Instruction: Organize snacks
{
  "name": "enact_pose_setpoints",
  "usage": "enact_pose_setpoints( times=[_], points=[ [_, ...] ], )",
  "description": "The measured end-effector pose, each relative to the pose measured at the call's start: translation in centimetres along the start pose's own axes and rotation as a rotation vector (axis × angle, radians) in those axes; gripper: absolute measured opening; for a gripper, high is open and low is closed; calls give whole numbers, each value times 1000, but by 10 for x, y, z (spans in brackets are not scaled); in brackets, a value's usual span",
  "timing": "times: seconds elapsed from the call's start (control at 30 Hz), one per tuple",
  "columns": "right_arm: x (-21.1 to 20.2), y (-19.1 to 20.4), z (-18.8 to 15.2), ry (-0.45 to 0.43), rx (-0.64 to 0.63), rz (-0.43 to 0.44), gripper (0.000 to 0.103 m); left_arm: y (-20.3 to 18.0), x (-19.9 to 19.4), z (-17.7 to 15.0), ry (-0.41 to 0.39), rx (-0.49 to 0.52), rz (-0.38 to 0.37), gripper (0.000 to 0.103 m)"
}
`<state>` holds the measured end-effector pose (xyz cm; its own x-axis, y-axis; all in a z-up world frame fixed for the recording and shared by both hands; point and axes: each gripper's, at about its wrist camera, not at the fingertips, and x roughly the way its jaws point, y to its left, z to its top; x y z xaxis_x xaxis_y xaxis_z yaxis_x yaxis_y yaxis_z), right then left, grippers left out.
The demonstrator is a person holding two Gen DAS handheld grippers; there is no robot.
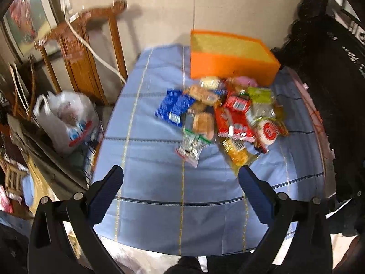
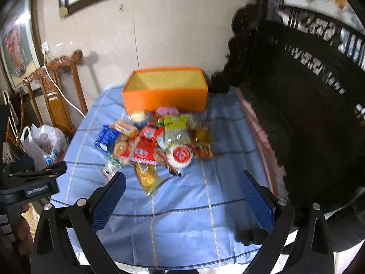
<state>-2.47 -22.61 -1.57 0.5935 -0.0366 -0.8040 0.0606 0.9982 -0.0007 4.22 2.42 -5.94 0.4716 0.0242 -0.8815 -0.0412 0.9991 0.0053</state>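
**Snack pile untouched, both grippers wide and empty: handling notes**

Both tools sit above the near part of the blue cloth. My left gripper has its jaws spread wide with nothing between them; the right gripper is the same, wide and empty. In the right wrist view the left tool shows at the left edge.

The snack pile lies mid-table, just in front of the orange box, which looks empty and open at the top. I take the box as the destination.

Handling, as I judge it: all light film packets, soft, crinkly, likely slippery. Contents look like biscuits and crisps, so I would squeeze gently. The yellow packet is the nearest to me and lies mostly clear of the heap; I would take it across its narrow width near a sealed end. The blue packets on the left edge suit the left tool. The round red-and-white pack looks wider, so I would grip it at the rim.

Risk: overlapping packets may drag a neighbour along. Frames are blurred; labels unreadable.
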Motion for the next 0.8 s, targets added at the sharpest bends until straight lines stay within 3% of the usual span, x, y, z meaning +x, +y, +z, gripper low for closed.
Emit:
enact_pose_setpoints(
  times=[0.13, 0.27, 0.43, 0.57, 0.7, 0.77, 0.8],
  points=[
    [75, -19, -12, 146, 40, 43, 99, -2, 63, -8, 89, -18, -20, 99],
    [130, -34, -18, 229, 52, 5, 99, -33, 103, 0, 78, 40, 18, 99],
    [162, -42, -16, 282, 6, -21, 99, -98, 141, 33, 2, 144, 46, 99],
    [178, -46, -12, 308, -36, -26, 99, -139, 193, 56, 41, 172, 46, 99],
    [191, -57, -3, 328, -57, -25, 99, -143, 237, 58, 105, 140, 81, 96],
    [197, -62, 1, 335, -52, -21, 99, -138, 244, 57, 91, 117, 98, 94],
    [200, -65, 3, 340, -48, -20, 99, -138, 242, 56, 74, 120, 101, 89]
  ],
)
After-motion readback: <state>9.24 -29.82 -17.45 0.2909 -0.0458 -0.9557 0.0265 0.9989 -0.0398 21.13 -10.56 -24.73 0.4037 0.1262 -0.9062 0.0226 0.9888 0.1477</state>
